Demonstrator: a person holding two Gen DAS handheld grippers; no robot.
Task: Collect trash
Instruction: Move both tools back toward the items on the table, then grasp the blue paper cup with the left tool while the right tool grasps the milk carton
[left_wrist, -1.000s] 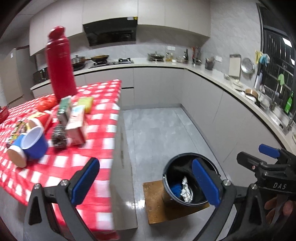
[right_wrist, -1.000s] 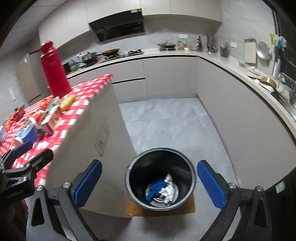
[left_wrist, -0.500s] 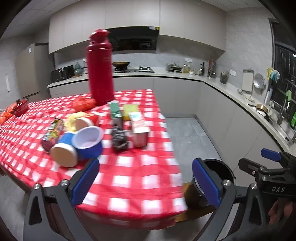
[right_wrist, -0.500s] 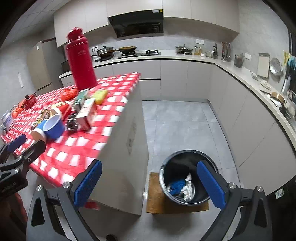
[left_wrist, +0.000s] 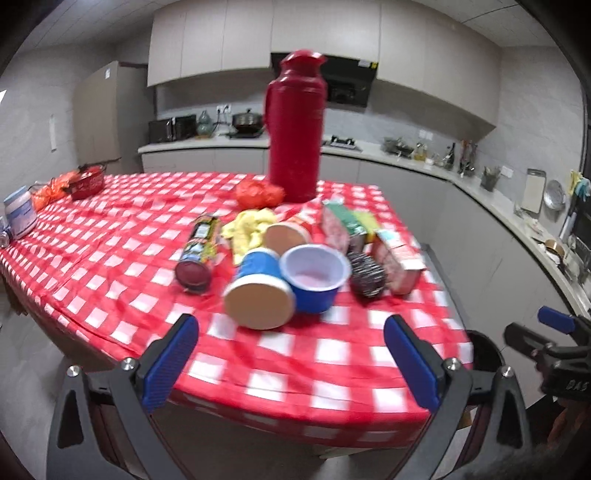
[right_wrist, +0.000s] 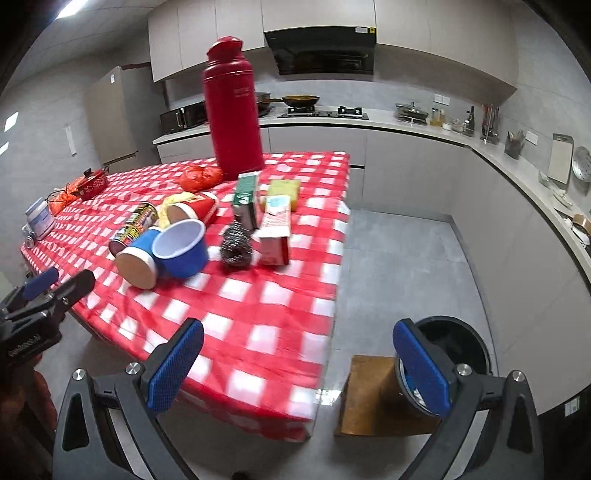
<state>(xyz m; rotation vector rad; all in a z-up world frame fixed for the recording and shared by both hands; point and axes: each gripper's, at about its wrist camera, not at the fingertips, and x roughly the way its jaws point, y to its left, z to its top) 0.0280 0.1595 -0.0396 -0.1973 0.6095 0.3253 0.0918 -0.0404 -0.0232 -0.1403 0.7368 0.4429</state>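
Red-white checked cloth covers the counter (left_wrist: 110, 236), trash clustered at its right end. Blue paper cup (left_wrist: 258, 291) lies on its side, base toward the camera, touching an upright blue cup (left_wrist: 314, 277) just right of it. Behind them a red-banded cup (right_wrist: 192, 208) on its side, yellow crumpled piece (left_wrist: 251, 225) partly hidden by the cups, printed can (left_wrist: 197, 251) lying to the left. Steel scourer (right_wrist: 236, 243) right of the blue cups, pink carton (right_wrist: 275, 232) beside it, green carton (right_wrist: 245, 199) and yellow sponge (right_wrist: 284, 188) farther back. Print on cartons and can too blurred to read. Red crumpled bag (left_wrist: 258, 194) sits at the foot of the tall red thermos (left_wrist: 295, 129).

Bin (right_wrist: 465, 343) stands on the floor right of the counter, on a brown mat (right_wrist: 369, 395); right wrist view shows only part of its rim and dark inside, the rest behind a blue pad. In the left wrist view it is mostly hidden behind the counter edge and gripper frame.

Left gripper (left_wrist: 291, 365) hangs over the near counter edge, facing the trash, jaws wide, nothing between them. Right gripper (right_wrist: 299, 365) is off the counter's near right corner, between counter and bin, jaws wide and empty. Each gripper shows at the edge of the other's view, cut off. Hands mostly out of frame, dark.
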